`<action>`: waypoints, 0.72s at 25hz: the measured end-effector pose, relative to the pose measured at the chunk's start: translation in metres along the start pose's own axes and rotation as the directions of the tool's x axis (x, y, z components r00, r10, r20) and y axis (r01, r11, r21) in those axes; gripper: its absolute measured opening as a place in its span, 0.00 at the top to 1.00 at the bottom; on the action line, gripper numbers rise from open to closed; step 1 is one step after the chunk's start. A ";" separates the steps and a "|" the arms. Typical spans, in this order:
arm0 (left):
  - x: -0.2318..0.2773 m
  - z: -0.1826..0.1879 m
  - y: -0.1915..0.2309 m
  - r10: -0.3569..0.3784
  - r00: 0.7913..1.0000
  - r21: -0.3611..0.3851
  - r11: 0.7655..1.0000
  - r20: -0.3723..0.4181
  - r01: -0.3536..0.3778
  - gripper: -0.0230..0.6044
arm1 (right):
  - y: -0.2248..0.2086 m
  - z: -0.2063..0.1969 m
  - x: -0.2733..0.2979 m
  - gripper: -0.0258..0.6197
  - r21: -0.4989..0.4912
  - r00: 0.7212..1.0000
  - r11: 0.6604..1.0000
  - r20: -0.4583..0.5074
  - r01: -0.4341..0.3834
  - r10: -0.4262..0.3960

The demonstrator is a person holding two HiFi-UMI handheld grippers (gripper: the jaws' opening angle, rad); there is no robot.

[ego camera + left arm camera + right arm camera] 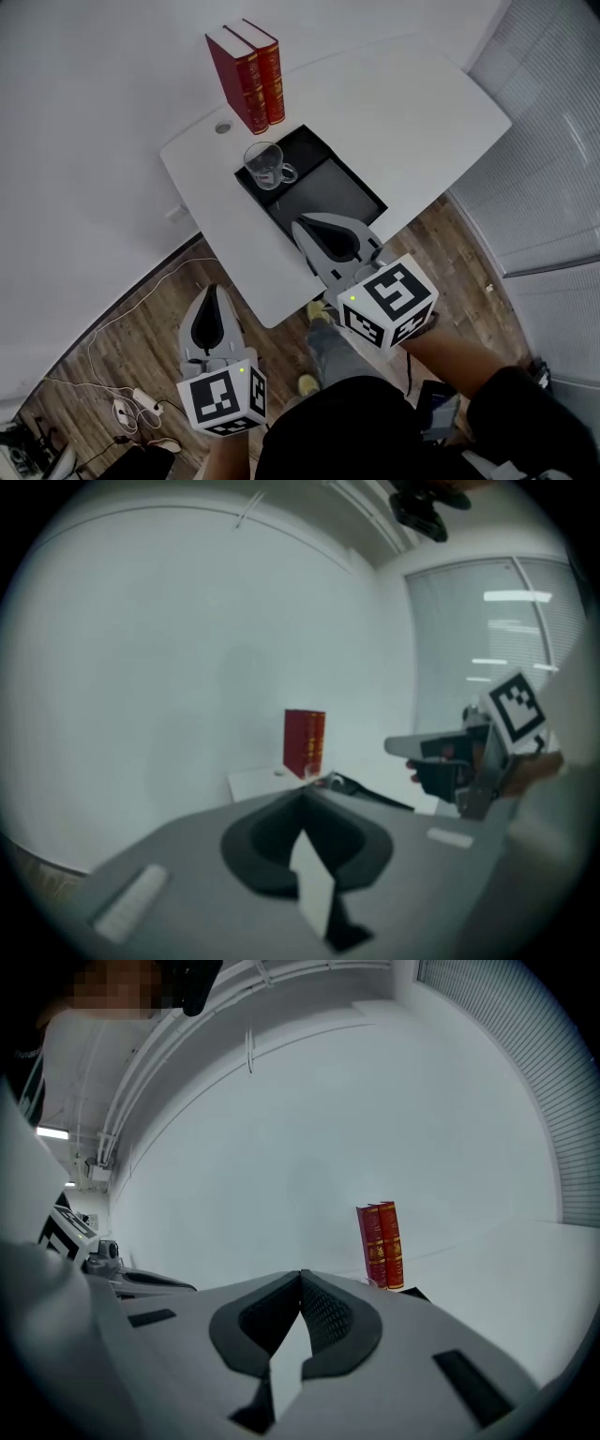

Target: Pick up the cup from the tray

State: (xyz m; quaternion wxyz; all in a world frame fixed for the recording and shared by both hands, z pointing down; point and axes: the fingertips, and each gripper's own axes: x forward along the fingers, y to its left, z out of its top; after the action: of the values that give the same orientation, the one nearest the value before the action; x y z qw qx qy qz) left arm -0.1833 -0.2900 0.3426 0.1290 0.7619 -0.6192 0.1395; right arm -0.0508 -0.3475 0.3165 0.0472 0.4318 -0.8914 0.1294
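A clear glass cup (267, 166) with a handle stands upright in the far end of a black tray (339, 195) on the white table (394, 112). My right gripper (303, 226) hovers over the tray's near edge, shut and empty, its tips a short way from the cup. My left gripper (213, 293) hangs lower, off the table's left edge above the floor, also shut and empty. In the left gripper view the jaws (302, 795) meet, with the tray (373, 793) beyond. The right gripper view shows its jaws (301, 1275) closed tip to tip; the cup is hidden there.
Two red books (248, 75) stand upright at the table's far edge behind the tray, also seen as red books (304, 742) and red books (380, 1244). A round hole (222, 127) sits beside them. Cables and a power strip (141, 401) lie on the wooden floor. Window blinds (553, 141) are at the right.
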 end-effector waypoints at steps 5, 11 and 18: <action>0.020 0.010 -0.008 0.000 1.000 0.013 1.000 -0.001 0.000 0.96 | -0.018 0.006 0.008 0.94 0.002 1.000 1.000 0.004 -0.008 0.008; 0.045 0.022 -0.028 -0.008 1.000 0.030 1.000 0.002 0.008 0.96 | -0.048 0.014 0.011 0.94 0.004 1.000 1.000 0.013 -0.011 0.011; 0.068 0.035 -0.058 -0.008 1.000 0.058 0.998 0.012 0.007 0.96 | -0.084 0.027 0.010 0.94 -0.017 0.999 0.999 0.021 -0.037 0.038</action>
State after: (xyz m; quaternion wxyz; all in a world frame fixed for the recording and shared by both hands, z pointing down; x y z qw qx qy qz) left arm -0.1114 -0.3532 0.3340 0.1037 0.7685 -0.6127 0.1524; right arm 0.0095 -0.4123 0.3083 0.0388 0.4159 -0.9009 0.1180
